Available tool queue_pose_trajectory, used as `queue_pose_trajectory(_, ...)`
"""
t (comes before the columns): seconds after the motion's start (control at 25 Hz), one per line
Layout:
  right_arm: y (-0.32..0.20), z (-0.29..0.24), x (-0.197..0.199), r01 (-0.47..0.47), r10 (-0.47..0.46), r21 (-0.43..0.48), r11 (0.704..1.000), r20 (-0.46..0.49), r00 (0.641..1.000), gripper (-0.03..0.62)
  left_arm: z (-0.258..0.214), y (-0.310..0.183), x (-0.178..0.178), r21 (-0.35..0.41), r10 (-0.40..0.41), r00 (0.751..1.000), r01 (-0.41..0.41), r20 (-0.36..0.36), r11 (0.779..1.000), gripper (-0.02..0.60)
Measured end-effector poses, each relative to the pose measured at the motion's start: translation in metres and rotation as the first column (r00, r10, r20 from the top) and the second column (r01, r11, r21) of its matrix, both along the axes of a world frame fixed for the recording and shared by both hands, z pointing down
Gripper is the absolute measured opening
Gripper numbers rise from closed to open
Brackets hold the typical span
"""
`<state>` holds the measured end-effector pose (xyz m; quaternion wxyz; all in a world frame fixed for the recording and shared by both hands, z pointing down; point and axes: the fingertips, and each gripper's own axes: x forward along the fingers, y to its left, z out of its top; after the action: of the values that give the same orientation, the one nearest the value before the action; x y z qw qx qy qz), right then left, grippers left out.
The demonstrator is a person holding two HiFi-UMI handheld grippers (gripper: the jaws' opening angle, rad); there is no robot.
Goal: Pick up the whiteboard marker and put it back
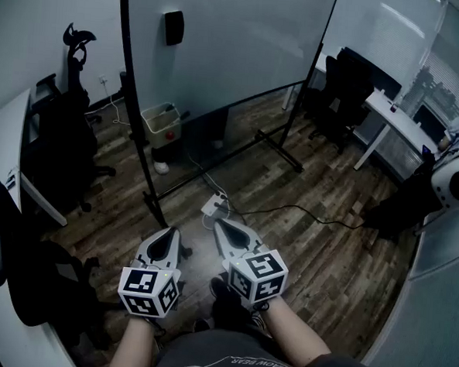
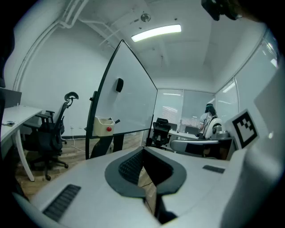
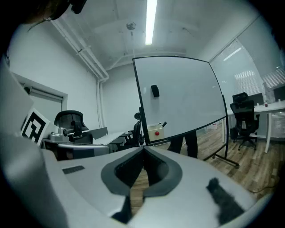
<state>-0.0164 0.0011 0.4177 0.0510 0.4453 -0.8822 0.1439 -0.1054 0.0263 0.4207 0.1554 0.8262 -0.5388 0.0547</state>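
A whiteboard [image 1: 223, 39] on a black rolling stand faces me across the wood floor. A cream box [image 1: 162, 122] hangs at its lower left corner; a black marker [image 2: 116, 121] sticks out of the box, also seen as marker [image 3: 164, 124] in the right gripper view. A black eraser [image 1: 174, 26] clings to the board. My left gripper [image 1: 170, 232] and right gripper [image 1: 218, 224] are held side by side low in the head view, well short of the board. Both point toward it, jaws tip to tip and empty.
A power strip [image 1: 216, 207] with a cable lies on the floor just ahead of the grippers. Black office chairs [image 1: 61, 141] stand at the left by a white desk, more chairs [image 1: 345, 85] and a desk at the back right. A white robot head [image 1: 458, 181] is at the right edge.
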Motion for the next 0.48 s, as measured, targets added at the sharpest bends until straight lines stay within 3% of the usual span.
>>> queue_pose_trajectory(0.48,0.0087,0.0052,-0.0008,0.027,-0.027,-0.002,1.0,-0.015,1.0,0.021,-0.0039,0.0033,-0.0003,0.01,-0.003,1.0,0.003,0.001,1.0,0.014)
